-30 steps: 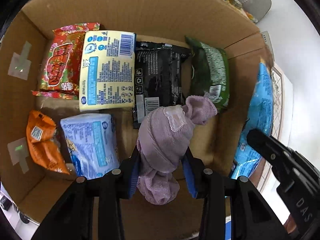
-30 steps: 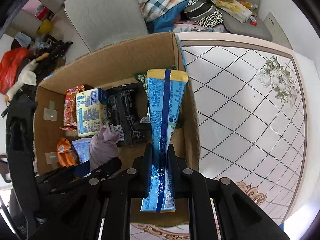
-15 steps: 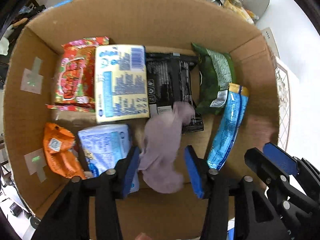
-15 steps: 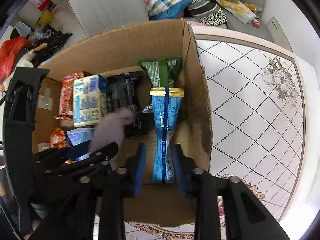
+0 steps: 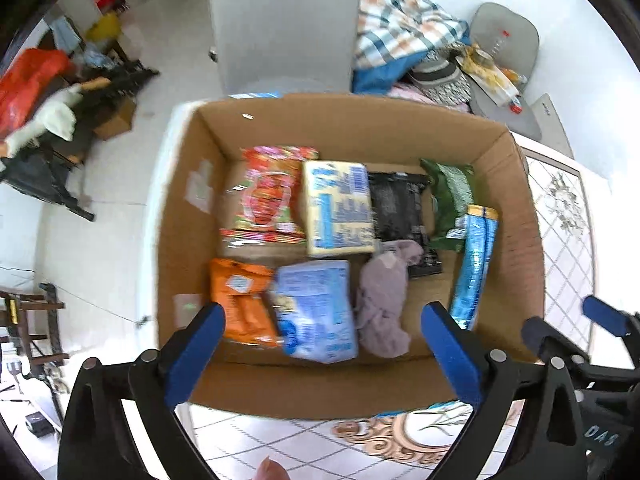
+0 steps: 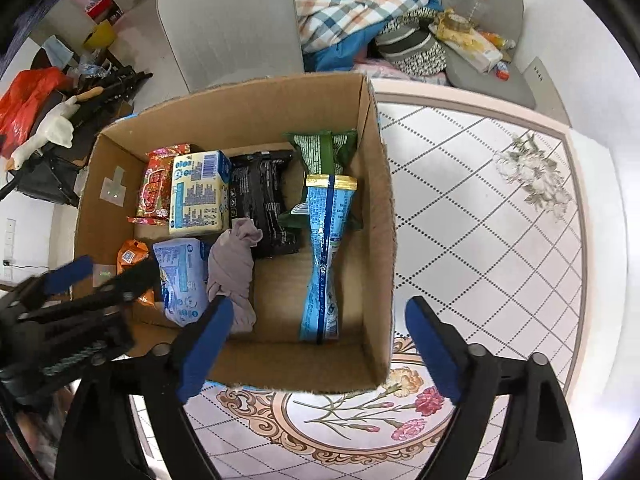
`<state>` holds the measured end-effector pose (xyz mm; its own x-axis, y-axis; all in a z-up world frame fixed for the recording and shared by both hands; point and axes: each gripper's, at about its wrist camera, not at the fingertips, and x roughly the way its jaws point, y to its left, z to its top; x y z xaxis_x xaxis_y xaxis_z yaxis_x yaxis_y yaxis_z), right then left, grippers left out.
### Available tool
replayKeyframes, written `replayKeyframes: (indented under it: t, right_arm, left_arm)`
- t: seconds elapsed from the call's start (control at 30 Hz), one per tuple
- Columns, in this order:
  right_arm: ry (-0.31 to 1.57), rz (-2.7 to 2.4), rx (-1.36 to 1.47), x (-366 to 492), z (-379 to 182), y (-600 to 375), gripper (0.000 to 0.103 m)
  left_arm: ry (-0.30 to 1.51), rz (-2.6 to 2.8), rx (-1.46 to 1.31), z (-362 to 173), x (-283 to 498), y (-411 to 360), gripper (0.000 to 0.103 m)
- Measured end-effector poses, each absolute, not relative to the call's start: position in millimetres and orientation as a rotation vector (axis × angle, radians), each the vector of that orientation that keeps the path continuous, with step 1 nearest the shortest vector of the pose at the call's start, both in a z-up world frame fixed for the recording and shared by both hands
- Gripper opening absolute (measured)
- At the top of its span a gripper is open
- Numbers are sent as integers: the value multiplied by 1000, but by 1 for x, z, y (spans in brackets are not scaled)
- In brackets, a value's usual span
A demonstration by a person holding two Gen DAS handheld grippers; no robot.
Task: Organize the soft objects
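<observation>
Opening wide, left gripper [image 5: 320,344] in the left wrist view hangs empty above the cardboard box [image 5: 348,120]; the mauve cloth bundle [image 5: 384,304] it pinched a second ago now lies on the box floor beside the pale blue pack [image 5: 316,312]. Right wrist view: right gripper [image 6: 320,344], jaws likewise opening and empty; blue snack bag [image 6: 326,256] dropped flat by the right wall. Both items stowed; grippers free for further pickups.
</observation>
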<state>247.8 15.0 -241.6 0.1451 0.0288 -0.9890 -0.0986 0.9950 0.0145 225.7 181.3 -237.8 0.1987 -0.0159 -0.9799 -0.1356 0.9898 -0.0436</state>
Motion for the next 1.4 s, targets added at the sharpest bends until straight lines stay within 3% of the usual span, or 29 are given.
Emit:
replayKeyframes:
  t: [0.07,0.33,0.5,0.97,1.4]
  right_arm:
    - [1406,86,-52,242,-237,14,103]
    - [1363,78,-61,222,-224,16,103]
    - [1339,91,-53,207,-205,13,103]
    - [1083,143,0,105,-36,-19,103]
    - [942,145,-26,46,44,-26,103]
  left_arm:
    - [1347,108,-127,-229,216,193,101]
    - [1296,135,-156,-212,192,198,101]
    - [1226,136,-153,-172,170,190,101]
    - [1048,101,-126,-23,76,156,101]
    - [981,116,-116,32,35,144,101]
